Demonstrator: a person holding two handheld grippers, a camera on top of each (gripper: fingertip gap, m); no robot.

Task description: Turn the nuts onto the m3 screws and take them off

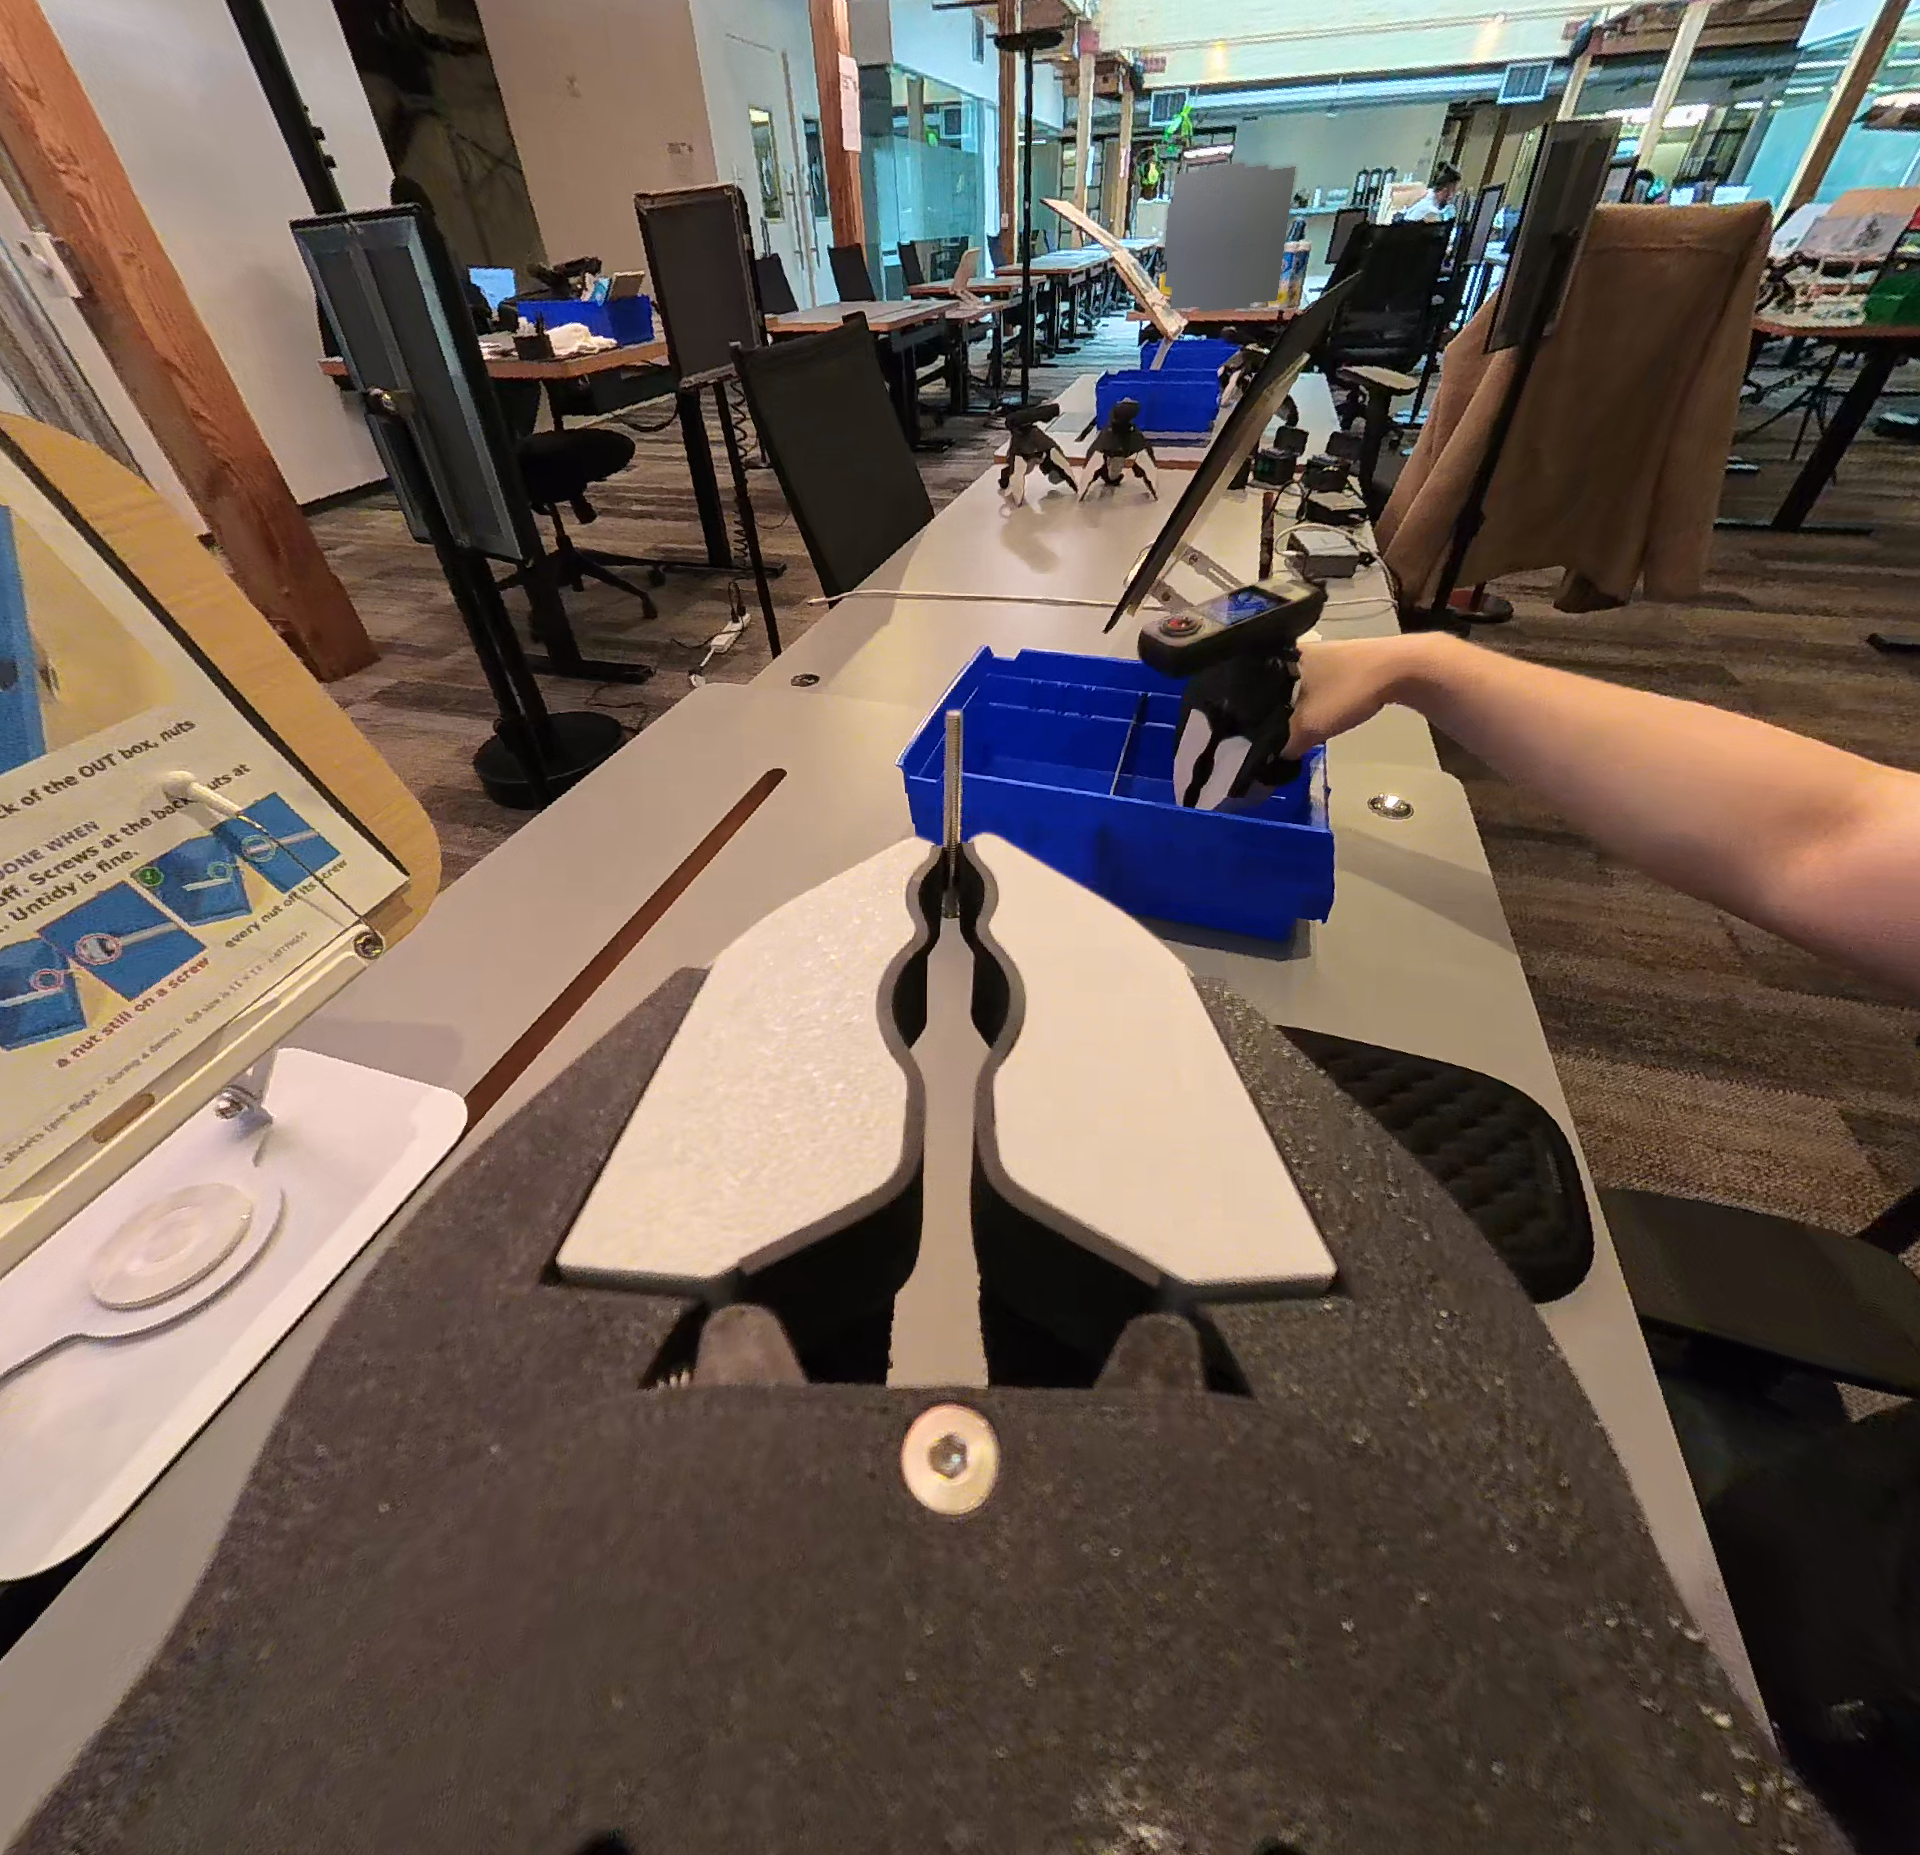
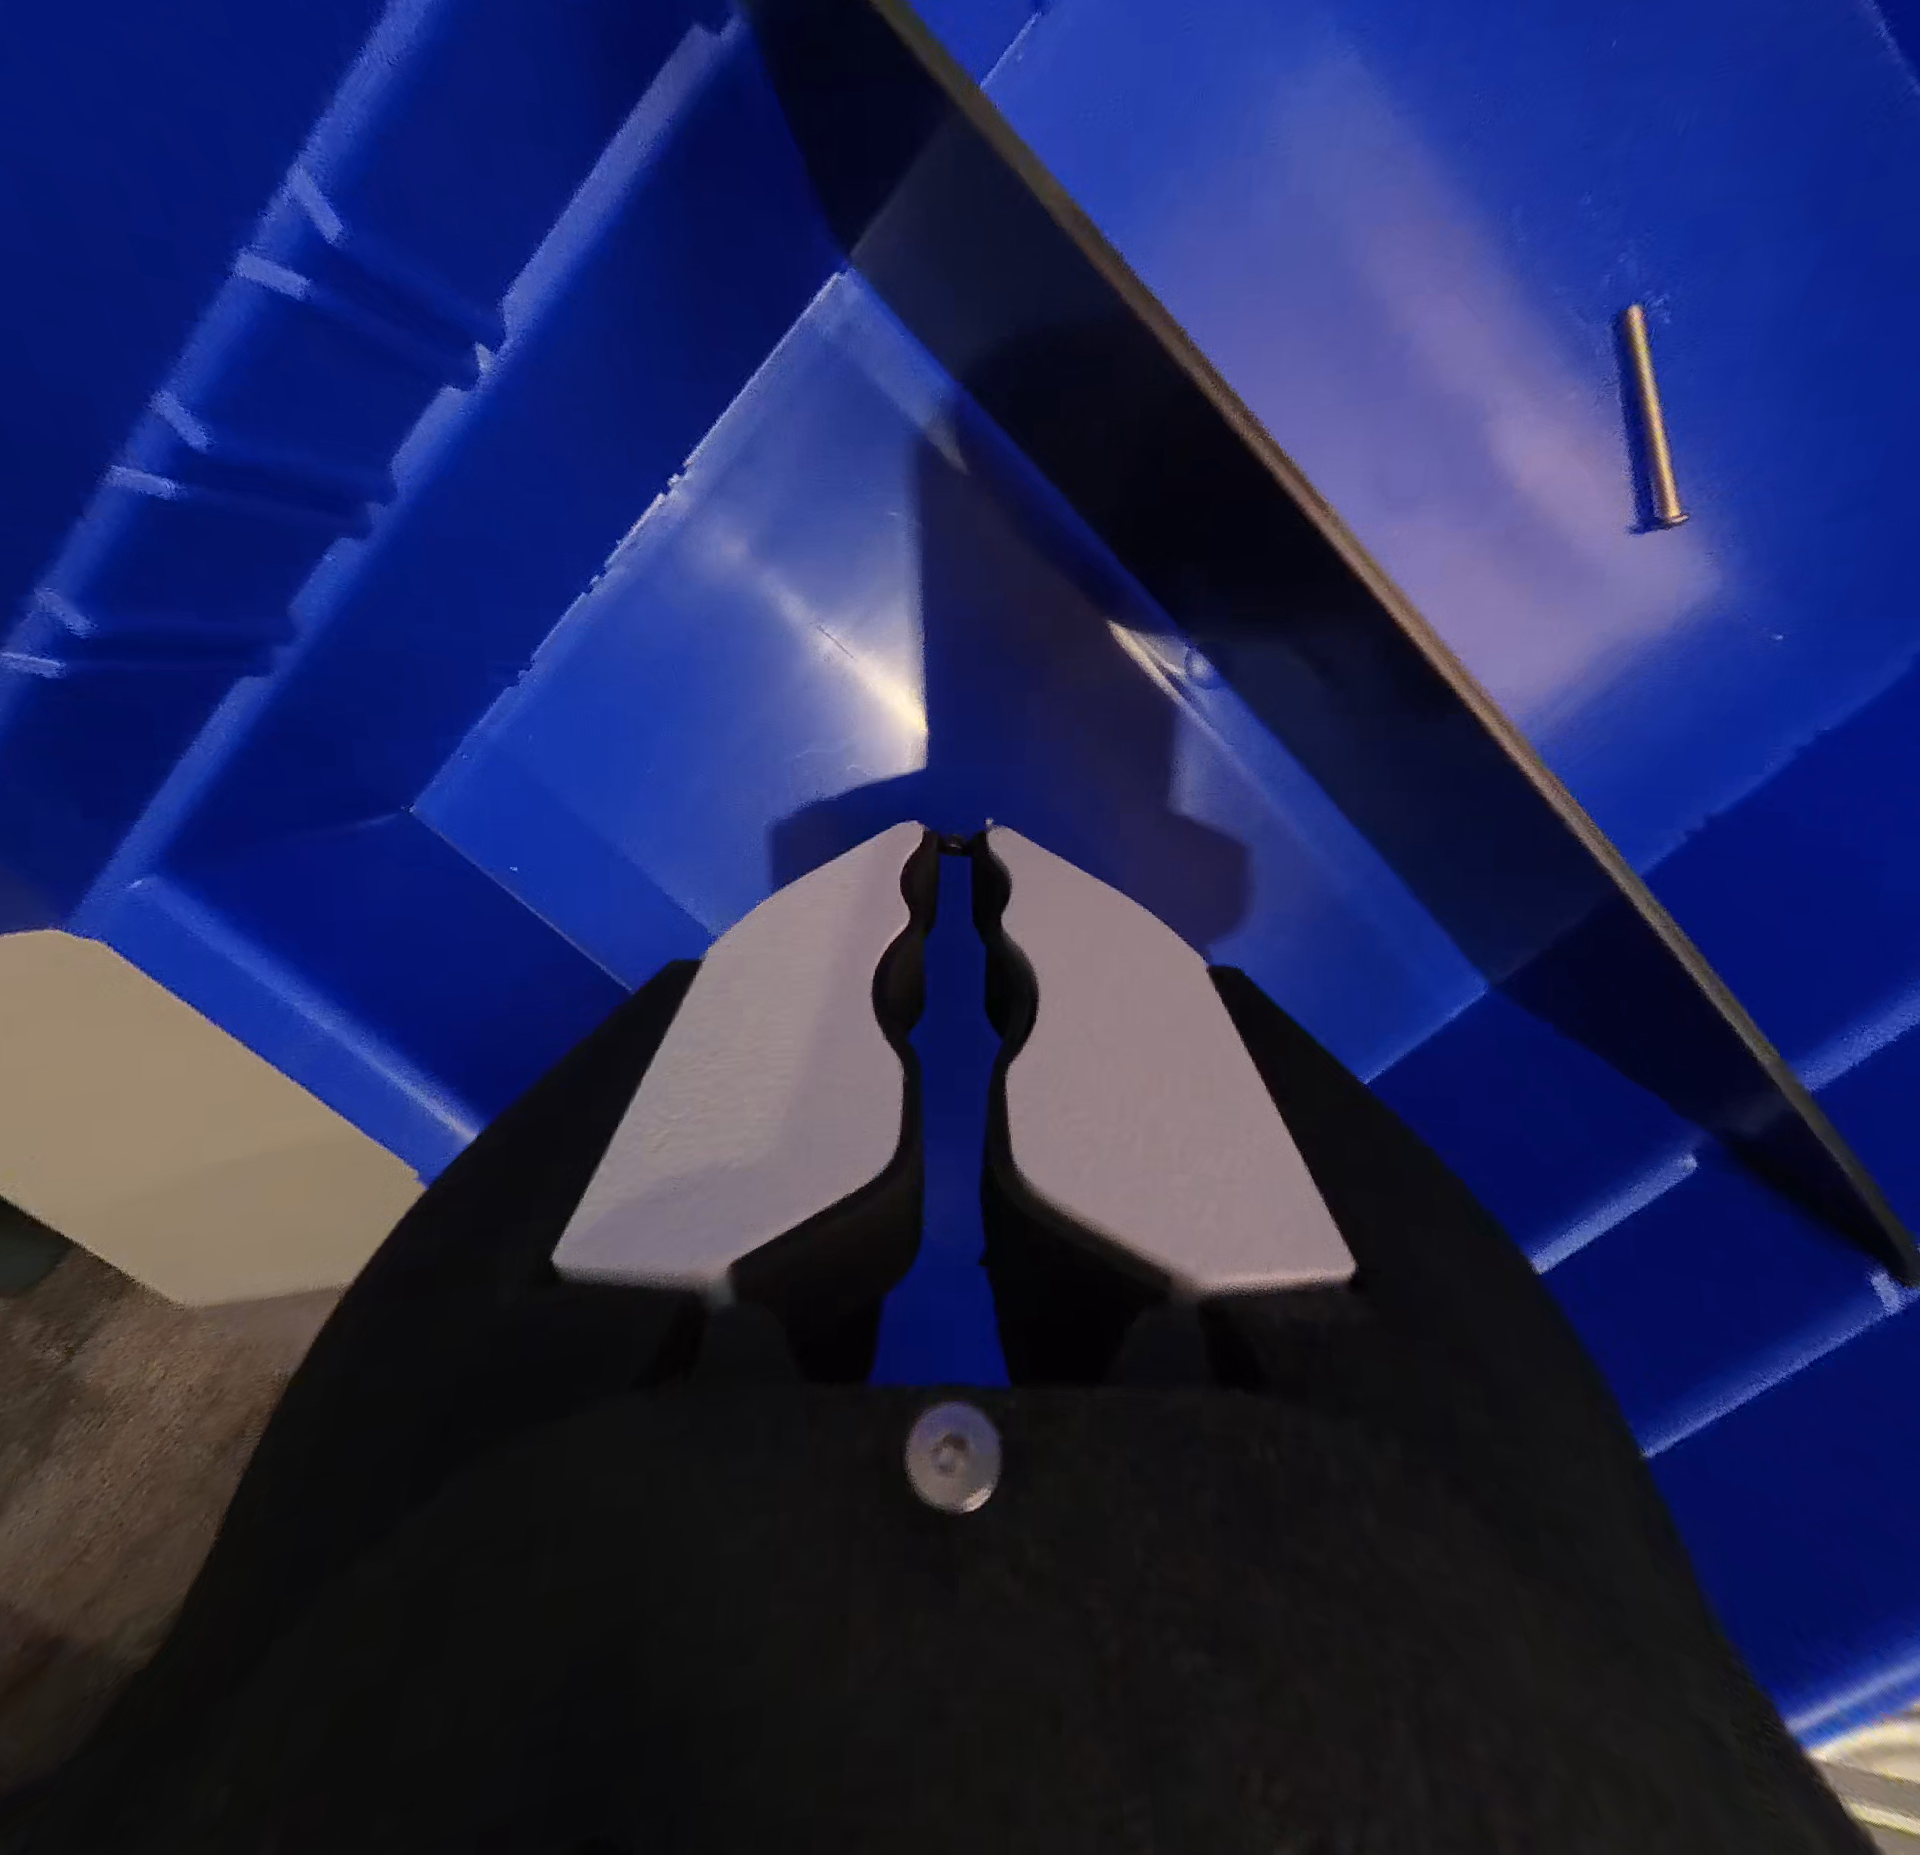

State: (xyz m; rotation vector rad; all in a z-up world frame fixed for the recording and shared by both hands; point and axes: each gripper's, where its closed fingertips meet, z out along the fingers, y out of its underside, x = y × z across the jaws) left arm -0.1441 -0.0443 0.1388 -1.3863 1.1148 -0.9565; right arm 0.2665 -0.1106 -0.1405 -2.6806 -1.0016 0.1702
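An open office with grey desks [image 1: 1039, 558], black chairs [image 1: 831, 455], wooden posts [image 1: 156, 299], patterned carpet [image 1: 1714, 922] and bright ceiling light.

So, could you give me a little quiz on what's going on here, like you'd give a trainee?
1. True or false: the left gripper is empty.
2. Where does the right gripper reach? A) onto the bare table B) into the blue bin C) towards a monitor
3. Fill in: beyond the black divider, a loose ___ lies on the bin floor.

Key:
1. False: it is shut on an upright screw.
2. B: its tips pinch a tiny dark piece, probably a nut.
3. Screw: the loose screw lies alone there.
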